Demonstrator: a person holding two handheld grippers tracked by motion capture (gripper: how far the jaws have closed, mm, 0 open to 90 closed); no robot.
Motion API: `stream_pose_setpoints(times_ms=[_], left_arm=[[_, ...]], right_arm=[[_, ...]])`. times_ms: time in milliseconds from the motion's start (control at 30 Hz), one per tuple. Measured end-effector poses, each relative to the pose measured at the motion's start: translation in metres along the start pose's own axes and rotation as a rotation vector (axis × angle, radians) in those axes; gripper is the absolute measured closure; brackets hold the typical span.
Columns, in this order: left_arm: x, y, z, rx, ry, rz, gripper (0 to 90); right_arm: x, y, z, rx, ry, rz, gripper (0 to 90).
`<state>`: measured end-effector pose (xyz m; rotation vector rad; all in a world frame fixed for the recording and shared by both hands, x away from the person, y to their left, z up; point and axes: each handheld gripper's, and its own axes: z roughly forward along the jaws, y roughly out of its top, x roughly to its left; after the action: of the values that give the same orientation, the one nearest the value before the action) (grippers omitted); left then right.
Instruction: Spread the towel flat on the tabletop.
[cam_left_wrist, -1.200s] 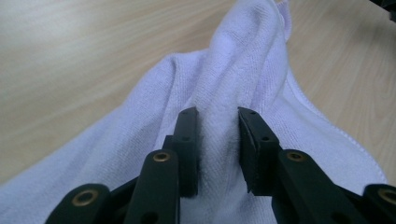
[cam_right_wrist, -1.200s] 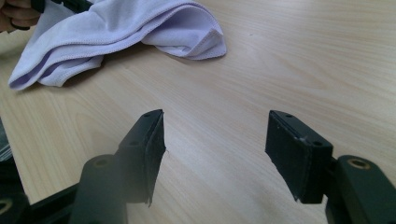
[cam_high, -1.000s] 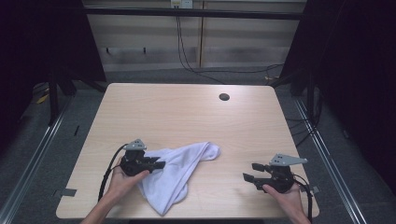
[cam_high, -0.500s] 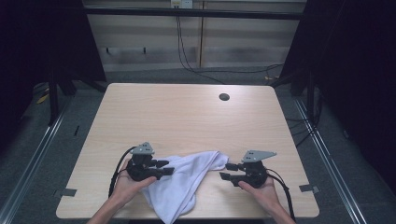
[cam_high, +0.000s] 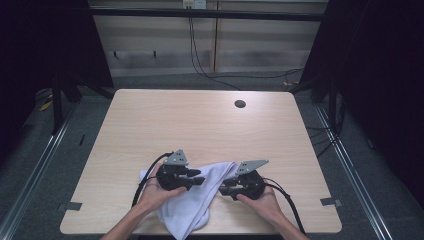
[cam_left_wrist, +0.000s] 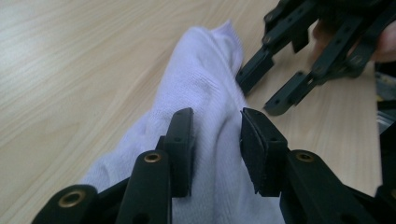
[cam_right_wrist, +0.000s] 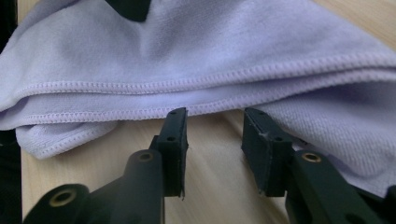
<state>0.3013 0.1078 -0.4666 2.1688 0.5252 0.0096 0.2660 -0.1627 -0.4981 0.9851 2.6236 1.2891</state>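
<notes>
A light wooden table in a dark room with a pale back wall

The table (cam_high: 200, 125) has a light wood grain top with rounded corners and a small round dark hole (cam_high: 240, 104) near its far edge. Around it lies a grey floor (cam_high: 60, 165), with metal rails (cam_high: 45, 155) running along both sides. Behind the table stands a pale panelled wall (cam_high: 165, 45), and black cables (cam_high: 200, 55) hang down on it to the floor. Both sides of the room are very dark. The light falls softly on the table top.
</notes>
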Motion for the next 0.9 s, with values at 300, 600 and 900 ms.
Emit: stream_pose_setpoints(times_ms=[300, 600, 900], left_arm=[[0.011, -0.008, -0.001, -0.025, -0.066, -0.088, 82.2], [0.011, -0.009, -0.006, -0.076, -0.106, -0.098, 77.2], [0.019, -0.003, -0.034, -0.19, -0.099, -0.145, 84.7]], right_arm=[[0.001, 0.002, 0.009, -0.024, 0.023, -0.003, 51.5], [0.005, 0.01, 0.014, -0.089, 0.005, -0.036, 83.3], [-0.003, 0.022, -0.016, -0.196, 0.006, 0.001, 89.2]])
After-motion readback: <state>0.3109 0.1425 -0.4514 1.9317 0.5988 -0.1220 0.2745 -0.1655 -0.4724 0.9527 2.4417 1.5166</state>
